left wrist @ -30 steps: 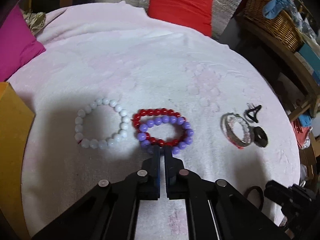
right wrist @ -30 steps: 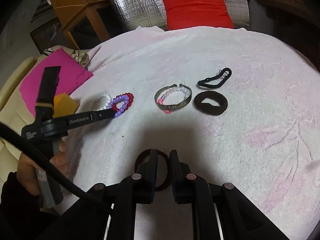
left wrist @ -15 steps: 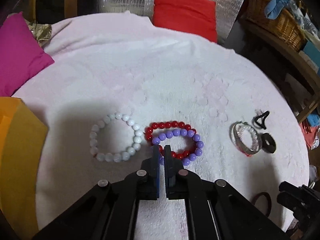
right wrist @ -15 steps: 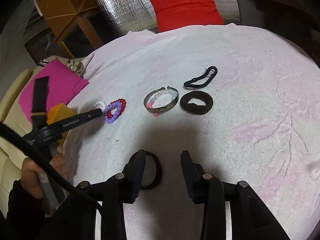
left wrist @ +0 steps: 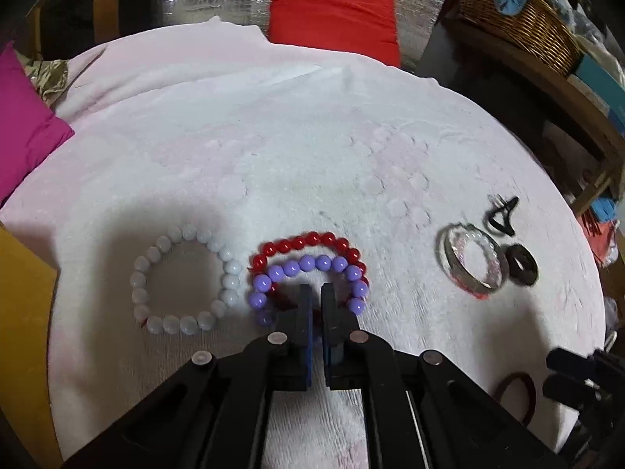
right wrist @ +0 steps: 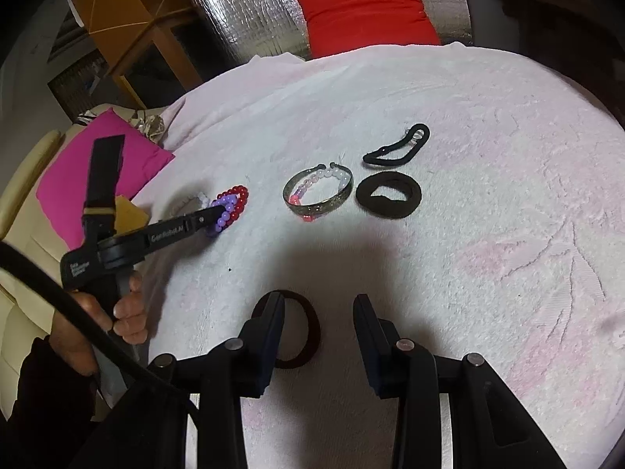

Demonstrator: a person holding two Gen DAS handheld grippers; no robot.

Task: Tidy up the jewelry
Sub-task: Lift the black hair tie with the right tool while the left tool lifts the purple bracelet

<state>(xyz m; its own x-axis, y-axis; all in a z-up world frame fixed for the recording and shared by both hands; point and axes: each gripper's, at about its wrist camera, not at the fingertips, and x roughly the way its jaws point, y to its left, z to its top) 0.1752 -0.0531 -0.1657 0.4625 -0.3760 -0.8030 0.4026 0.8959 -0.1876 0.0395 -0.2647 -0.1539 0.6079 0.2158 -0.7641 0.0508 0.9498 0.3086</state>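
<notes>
Two claws in play, jewelry laid out on a counter [right wrist: 488,234] under a pale pink fleecy cover
left claw [left wrist: 315,293]: jaws together, tips down at the near side of the stacked bead bracelets; a strand looks pinched between them, but the near beads are hidden by the fingers, so the grip is a judgement
right claw [right wrist: 318,305]: jaws apart, nothing between the pads; hangs over bare cover with a dark hair tie [right wrist: 300,332] lying just beside its left finger
purple bracelet [left wrist: 312,273]: lies on top of the red bracelet [left wrist: 308,244], the two overlapping and touching
white bracelet [left wrist: 183,281]: flat on the cover, just left of the red/purple pair, about touching it
metal bangle [right wrist: 318,193]: mid-counter, with a strand of pale and pink beads inside its ring
black scrunchie [right wrist: 388,195]: just right of the bangle
black hair clip [right wrist: 396,148]: just behind the scrunchie, apart from it
person's hand [right wrist: 125,312]: on the left tool's handle, seen from the right wrist view
step in hand: looks like left is separating or shifting the stacked purple/red pair; right seems done with the hair tie
progress: roughly early to mid; beads grouped left, hair items right, no box or tray visible as a target
next move needs: lift or drag with only one strand caught, since the two bracelets overlap and could come away together
risk: round beads can slip out of a narrow pinch; fleece may snag the elastic
right next: likely idle or free to go for the bangle group
</notes>
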